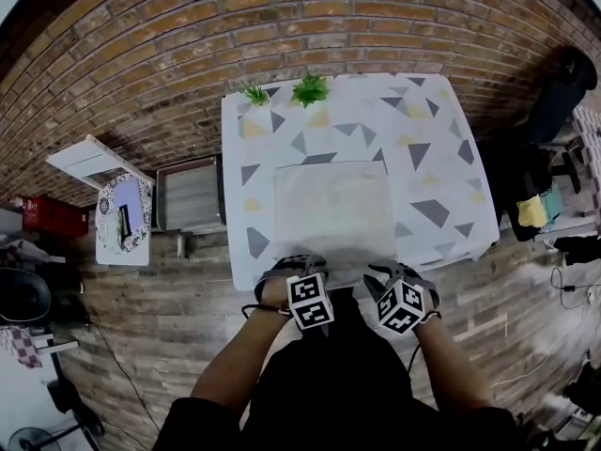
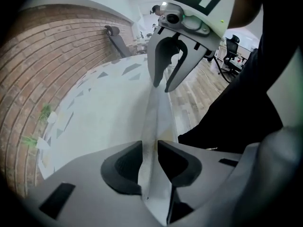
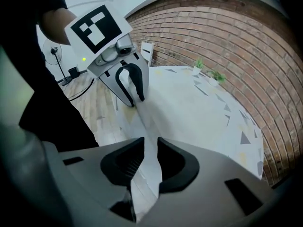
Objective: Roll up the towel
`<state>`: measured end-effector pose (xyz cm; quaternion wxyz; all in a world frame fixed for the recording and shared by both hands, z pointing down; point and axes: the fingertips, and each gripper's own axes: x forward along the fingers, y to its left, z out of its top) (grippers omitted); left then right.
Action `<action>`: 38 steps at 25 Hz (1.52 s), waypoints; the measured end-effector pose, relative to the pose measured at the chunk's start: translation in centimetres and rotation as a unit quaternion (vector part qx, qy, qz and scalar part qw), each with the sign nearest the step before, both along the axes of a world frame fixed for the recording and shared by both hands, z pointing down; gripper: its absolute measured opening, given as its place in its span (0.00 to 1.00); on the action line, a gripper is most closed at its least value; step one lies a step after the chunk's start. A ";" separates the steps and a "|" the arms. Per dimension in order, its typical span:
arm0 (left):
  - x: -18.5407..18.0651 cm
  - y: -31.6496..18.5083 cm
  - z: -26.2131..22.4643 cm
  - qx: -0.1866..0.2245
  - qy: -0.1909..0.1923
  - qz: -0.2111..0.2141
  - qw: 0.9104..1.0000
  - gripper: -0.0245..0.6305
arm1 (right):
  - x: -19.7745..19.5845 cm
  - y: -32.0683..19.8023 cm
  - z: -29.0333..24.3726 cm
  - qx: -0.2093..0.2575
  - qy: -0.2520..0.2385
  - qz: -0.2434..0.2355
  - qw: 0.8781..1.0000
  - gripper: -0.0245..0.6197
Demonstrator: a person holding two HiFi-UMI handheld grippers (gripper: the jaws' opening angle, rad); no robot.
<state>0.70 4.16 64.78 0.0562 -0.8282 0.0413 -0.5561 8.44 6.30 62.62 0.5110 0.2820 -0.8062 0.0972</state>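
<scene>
Head view: towel (image 1: 333,205) flat on surface (image 1: 441,148). Left claw (image 2: 149,148) and right claw (image 3: 150,148) each pinch its near edge.

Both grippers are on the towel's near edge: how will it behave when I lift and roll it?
Probably floppy: the towel edge forms a thin folded ridge between the left gripper and right gripper. It likely sags unless kept taut. It looks thin and lies flat, so it is probably light and may slide on the smooth table.
</scene>
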 end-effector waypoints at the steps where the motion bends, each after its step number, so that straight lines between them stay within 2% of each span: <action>1: 0.0 0.0 0.0 -0.007 0.002 -0.005 1.000 0.21 | -0.4 -0.1 0.2 -0.001 -0.002 -0.004 1.000 0.20; 6: 0.0 -0.3 0.0 -0.034 0.012 -0.023 0.999 0.21 | -1.9 -1.2 1.6 -0.006 0.014 -0.034 0.999 0.20; 9: 0.1 -0.7 -0.5 -0.024 0.014 -0.024 0.999 0.21 | -2.0 -1.8 2.4 -0.020 0.029 -0.054 0.998 0.21; 13: 0.6 -1.2 -1.3 0.000 0.017 -0.021 1.000 0.21 | -1.9 -1.9 2.6 -0.048 0.021 -0.071 0.996 0.21; 15: 1.1 -1.1 -1.9 0.011 0.022 -0.012 1.000 0.21 | -1.8 -2.3 2.6 -0.049 0.020 -0.074 0.996 0.10; 19: 2.3 -0.2 -1.9 0.013 0.020 0.017 1.000 0.21 | -1.7 -2.7 2.5 -0.074 0.021 -0.087 0.993 0.10; 25: 2.1 -0.1 -0.4 0.010 -0.006 0.025 1.000 0.21 | -1.7 -2.6 1.5 -0.125 -0.010 -0.068 0.990 0.10; 27: 1.9 -0.4 -0.3 0.008 -0.009 0.023 1.000 0.14 | -1.7 -2.8 1.2 -0.133 -0.016 -0.066 0.989 0.10; 29: 2.0 -0.7 -0.4 -0.004 -0.005 0.019 1.000 0.10 | -1.5 -3.3 1.2 -0.134 -0.012 -0.071 0.988 0.10; 34: 2.1 -1.0 -0.5 -0.069 0.000 0.017 0.997 0.10 | -1.5 -4.7 1.6 -0.128 0.012 -0.100 0.987 0.10; 38: 1.9 -2.4 -0.7 -0.070 -0.008 0.013 0.997 0.11 | -1.2 -5.8 2.0 -0.131 0.021 -0.109 0.985 0.12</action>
